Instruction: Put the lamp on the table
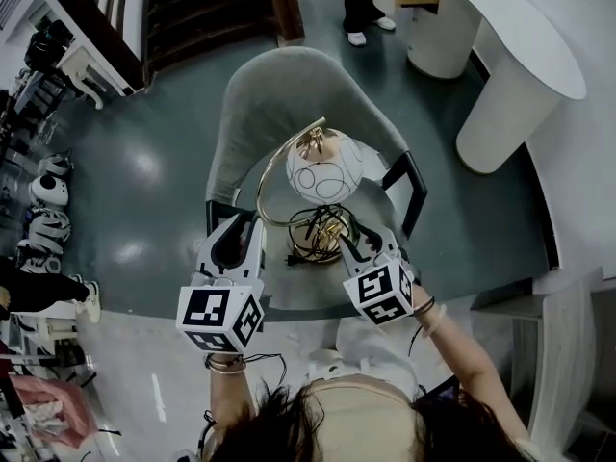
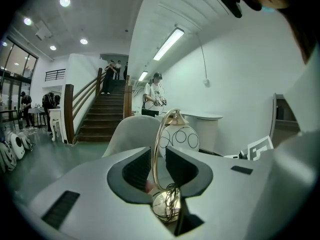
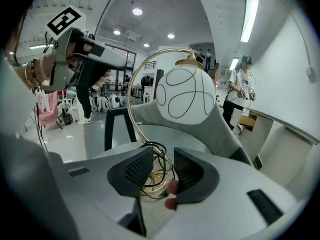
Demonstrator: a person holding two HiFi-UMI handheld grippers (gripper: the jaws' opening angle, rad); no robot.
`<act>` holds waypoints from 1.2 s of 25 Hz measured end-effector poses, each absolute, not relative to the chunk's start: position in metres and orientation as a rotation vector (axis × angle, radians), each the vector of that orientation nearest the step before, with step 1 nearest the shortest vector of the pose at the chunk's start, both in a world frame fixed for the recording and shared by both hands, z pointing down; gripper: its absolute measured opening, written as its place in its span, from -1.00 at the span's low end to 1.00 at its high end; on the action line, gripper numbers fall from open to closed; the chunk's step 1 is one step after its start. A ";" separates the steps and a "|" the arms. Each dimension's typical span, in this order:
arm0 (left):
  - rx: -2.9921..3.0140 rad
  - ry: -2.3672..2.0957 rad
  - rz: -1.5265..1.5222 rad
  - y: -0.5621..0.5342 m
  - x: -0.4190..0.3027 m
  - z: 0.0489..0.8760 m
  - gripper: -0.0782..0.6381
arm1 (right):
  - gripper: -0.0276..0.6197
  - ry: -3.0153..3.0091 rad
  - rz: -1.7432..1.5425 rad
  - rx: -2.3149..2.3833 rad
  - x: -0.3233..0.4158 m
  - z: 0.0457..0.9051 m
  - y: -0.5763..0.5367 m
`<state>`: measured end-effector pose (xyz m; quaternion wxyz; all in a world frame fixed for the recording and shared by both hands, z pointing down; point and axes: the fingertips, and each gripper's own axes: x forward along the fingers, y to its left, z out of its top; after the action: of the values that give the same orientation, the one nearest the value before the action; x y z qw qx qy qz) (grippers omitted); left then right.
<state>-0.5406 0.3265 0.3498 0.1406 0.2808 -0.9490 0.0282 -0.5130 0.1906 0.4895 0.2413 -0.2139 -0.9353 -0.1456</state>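
- Location: the lamp [image 1: 322,171] stands upright at the centre of the head view. It rests on what reads as the seat of the grey chair [image 1: 279,94], between the black armrests [image 1: 416,192]. It is not yet on the target surface.
- Left claw [image 2: 157,159]: spread. The gold arc stem [image 2: 156,134] passes through the gap, and no pad is seen pressing on it.
- Right claw [image 3: 162,166]: spread and holding nothing. It is low at the lamp's foot, with the coiled black cord [image 3: 157,151] and the brass base [image 3: 150,184] just beyond the pads.
- Step in hand, as judged: securing the grip before lifting.
- Centre the stem between the left pads, then close squarely so the thin rod does not roll out.
- Set the right claw on rigid metal, not on loose cord alone.
- Keep both claws clear of the white globe [image 3: 186,96]; it is likely fragile.
- Lift vertically and keep the lamp upright. Gather the cord so it cannot snag on an armrest.
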 end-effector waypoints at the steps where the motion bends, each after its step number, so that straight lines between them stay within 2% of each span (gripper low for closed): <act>1: 0.814 -2.736 0.087 0.326 -0.542 0.350 -0.56 | -0.56 -2.550 -0.409 -0.587 -0.515 0.493 0.191; 30: 0.792 -2.609 0.175 0.307 -0.571 0.382 -0.47 | -0.54 -2.382 -0.437 -0.605 -0.568 0.578 0.192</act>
<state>-0.5706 0.3067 0.3816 0.2032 0.2838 -0.9350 0.0628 -0.5679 0.1919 0.5783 0.3173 -0.2300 -0.9049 -0.1660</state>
